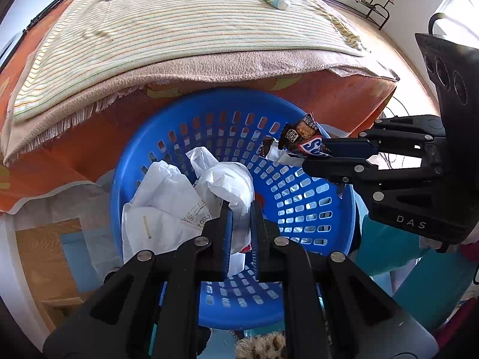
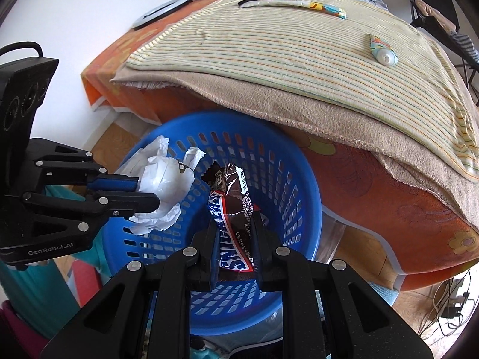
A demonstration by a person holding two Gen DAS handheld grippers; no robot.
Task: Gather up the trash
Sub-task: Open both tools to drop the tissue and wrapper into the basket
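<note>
Blue perforated basket (image 1: pixel 299 197) sits empty below both jaws: left gripper (image 1: pixel 241 209) pinches crumpled white paper (image 1: pixel 191 200), right gripper (image 2: pixel 233 227) a Snickers wrapper (image 2: pixel 233 209); only the right view shows floor cables (image 2: pixel 443 302).

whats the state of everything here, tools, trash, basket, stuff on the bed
left tool: shut on crumpled white paper, over the basket
right tool: shut on snickers wrapper, over the basket
blue basket: upright on the floor beside the bed, nothing seen lying in it yet
striped blanket: spread flat on the bed
small tube: lying on the blanket, cap on
long tube: lying flat on the blanket's far side
</note>
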